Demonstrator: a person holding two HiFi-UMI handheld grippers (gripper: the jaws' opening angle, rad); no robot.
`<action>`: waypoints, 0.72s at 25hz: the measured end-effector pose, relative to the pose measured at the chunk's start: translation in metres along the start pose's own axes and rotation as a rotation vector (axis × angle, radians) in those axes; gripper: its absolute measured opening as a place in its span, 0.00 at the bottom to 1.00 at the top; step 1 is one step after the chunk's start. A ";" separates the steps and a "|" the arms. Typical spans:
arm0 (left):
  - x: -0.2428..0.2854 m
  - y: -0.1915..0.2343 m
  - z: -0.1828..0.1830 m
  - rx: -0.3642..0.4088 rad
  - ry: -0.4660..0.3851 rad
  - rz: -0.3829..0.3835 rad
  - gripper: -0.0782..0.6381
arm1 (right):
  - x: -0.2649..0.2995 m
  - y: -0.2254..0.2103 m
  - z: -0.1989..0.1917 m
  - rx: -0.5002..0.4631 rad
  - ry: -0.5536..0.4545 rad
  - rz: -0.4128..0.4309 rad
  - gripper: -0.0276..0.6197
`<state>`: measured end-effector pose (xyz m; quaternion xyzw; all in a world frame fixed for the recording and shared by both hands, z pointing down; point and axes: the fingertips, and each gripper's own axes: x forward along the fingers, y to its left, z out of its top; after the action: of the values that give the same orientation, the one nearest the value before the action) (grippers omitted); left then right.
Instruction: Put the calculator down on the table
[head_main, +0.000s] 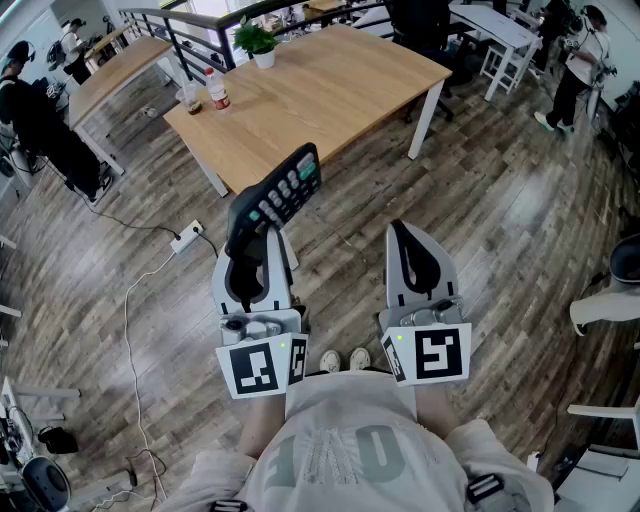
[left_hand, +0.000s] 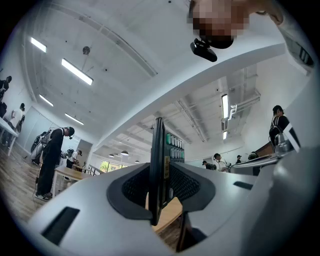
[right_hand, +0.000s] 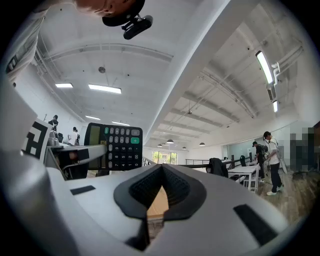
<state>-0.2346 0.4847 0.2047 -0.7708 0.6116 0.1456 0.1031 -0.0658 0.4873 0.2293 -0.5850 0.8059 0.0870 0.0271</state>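
Ahead of you stood the wooden table, and on it you had a potted plant at the far edge, plus a bottle and a cup (just beside each other) near its left corner.
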 end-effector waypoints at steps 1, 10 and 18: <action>0.003 -0.001 0.001 0.000 0.000 0.002 0.28 | 0.002 -0.002 0.001 0.000 0.001 0.002 0.07; 0.009 0.000 0.002 0.007 -0.001 0.022 0.28 | 0.007 -0.010 -0.002 0.000 0.004 0.006 0.07; 0.012 -0.007 0.007 0.007 -0.019 0.035 0.28 | -0.003 -0.023 0.001 -0.028 -0.035 0.013 0.07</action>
<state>-0.2261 0.4773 0.1940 -0.7580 0.6247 0.1526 0.1091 -0.0429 0.4833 0.2265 -0.5783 0.8079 0.1087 0.0323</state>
